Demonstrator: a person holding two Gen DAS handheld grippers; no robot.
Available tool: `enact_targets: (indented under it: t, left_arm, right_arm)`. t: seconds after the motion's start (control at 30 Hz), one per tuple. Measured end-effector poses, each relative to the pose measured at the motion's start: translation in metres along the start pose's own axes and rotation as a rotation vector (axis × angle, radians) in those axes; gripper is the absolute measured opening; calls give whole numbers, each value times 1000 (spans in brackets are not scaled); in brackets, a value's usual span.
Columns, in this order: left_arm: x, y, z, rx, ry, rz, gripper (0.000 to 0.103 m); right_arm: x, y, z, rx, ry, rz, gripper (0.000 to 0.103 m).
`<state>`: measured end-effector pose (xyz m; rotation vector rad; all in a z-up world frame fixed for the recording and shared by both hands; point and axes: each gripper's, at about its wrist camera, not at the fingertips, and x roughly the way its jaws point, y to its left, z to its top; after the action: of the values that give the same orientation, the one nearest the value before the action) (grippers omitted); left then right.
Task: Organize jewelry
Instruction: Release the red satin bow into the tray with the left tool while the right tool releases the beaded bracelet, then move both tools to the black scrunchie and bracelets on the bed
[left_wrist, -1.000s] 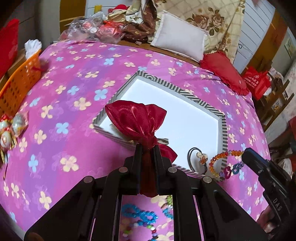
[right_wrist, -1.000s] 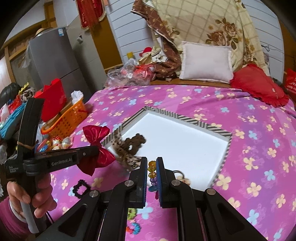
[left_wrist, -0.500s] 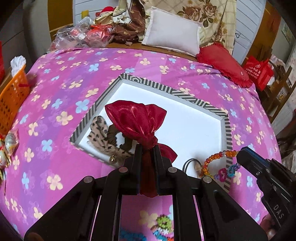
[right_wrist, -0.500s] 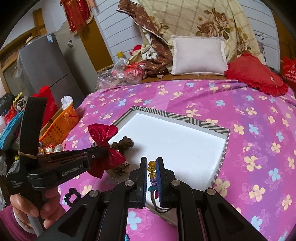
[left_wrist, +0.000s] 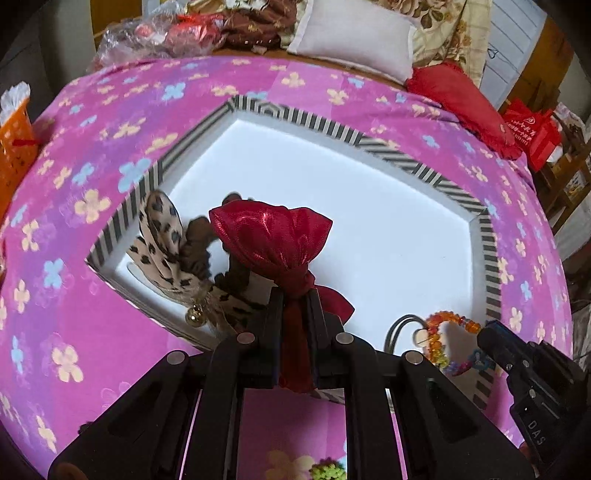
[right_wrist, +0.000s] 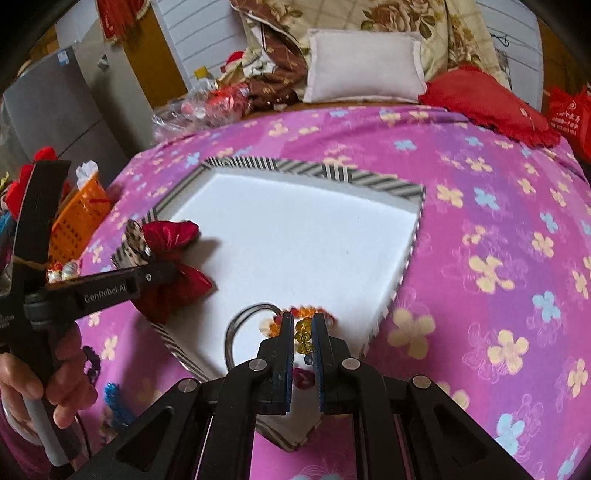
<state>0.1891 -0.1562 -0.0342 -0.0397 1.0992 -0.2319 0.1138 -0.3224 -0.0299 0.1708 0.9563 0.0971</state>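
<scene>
My left gripper (left_wrist: 294, 301) is shut on a red satin bow (left_wrist: 271, 242) and holds it over the near left part of a white tray with a striped rim (left_wrist: 384, 152). A leopard-print bow (left_wrist: 166, 251) with a brown scrunchie lies in the tray's left corner. My right gripper (right_wrist: 303, 325) is shut on an orange and yellow beaded bracelet (right_wrist: 303, 332) above the tray's near corner (right_wrist: 413, 236). A black hair tie (right_wrist: 240, 323) lies in the tray beside it. The bracelet also shows in the left wrist view (left_wrist: 439, 341).
The tray lies on a pink flowered bedspread (right_wrist: 480, 229). Loose beaded pieces (right_wrist: 110, 397) lie on the spread near the front. An orange basket (right_wrist: 79, 218) stands at the left edge. Pillows (right_wrist: 364, 66) and clutter line the far side.
Both grippers have moved forward and down toward the tray with their loads. The red bow is now over the tray beside the leopard bow; the bracelet is low over the near corner.
</scene>
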Motion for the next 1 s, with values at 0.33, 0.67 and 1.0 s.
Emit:
enact_targets:
  t: [0.33, 0.67, 1.0]
  left_arm:
    - [1, 6, -2, -36, 7, -63, 50]
    - [-37, 17, -16, -49, -32, -61, 54]
    - [-85, 33, -59, -33, -93, 22, 54]
  right_arm:
    - [-10, -1, -6, 30, -45, 17, 43]
    - [-43, 23, -19, 10, -74, 29, 43]
    - [-63, 57, -49, -28, -57, 44, 44]
